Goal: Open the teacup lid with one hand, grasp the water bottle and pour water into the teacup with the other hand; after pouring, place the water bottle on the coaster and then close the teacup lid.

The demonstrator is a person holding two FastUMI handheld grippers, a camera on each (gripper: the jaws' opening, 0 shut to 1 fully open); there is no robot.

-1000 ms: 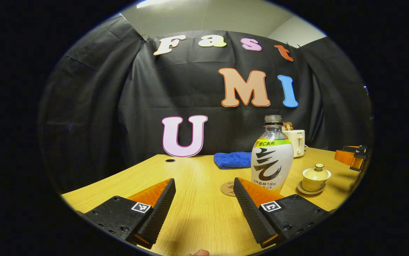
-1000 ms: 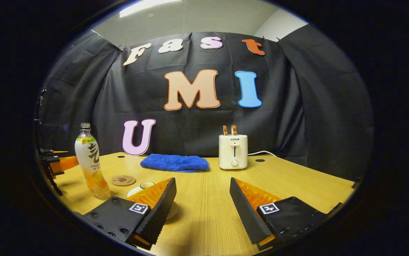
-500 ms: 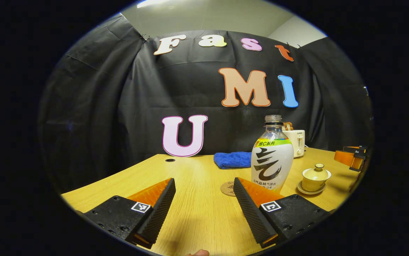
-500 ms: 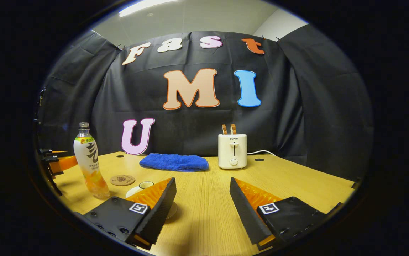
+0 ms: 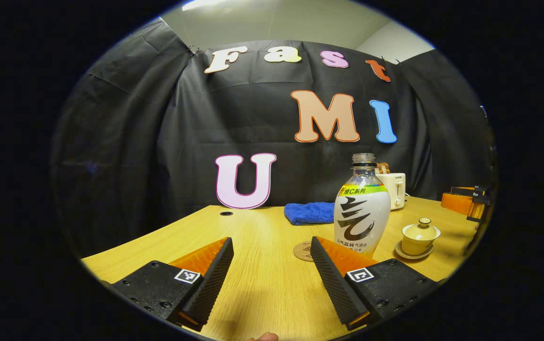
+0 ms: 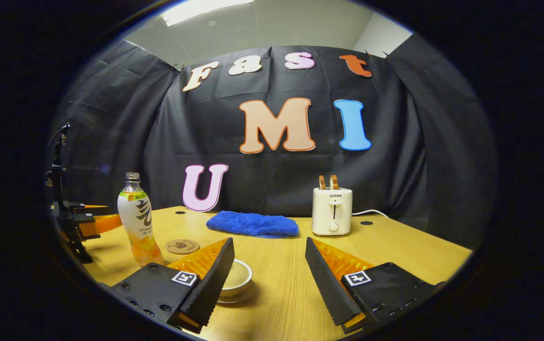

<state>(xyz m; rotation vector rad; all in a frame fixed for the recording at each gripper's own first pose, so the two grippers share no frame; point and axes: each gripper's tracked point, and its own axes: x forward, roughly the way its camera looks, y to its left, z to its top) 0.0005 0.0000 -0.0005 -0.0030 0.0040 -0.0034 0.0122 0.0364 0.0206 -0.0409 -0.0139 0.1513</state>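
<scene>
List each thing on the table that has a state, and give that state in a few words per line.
water bottle: upright, uncapped, beside the coaster.
teacup: on its saucer, lid on.
coaster: bare.
toaster: two slices sticking up.
blue cloth: bunched, lying flat.
left gripper: open, holding nothing.
right gripper: open, holding nothing.

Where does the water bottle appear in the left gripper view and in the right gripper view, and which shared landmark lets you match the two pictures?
Left gripper view: the water bottle stands right of centre, just behind this gripper's right-hand finger, with the coaster at its left.
Right gripper view: the water bottle stands at the far left, with the coaster at its right.
Shared landmark: the blue cloth lying farther back on the table.
</scene>
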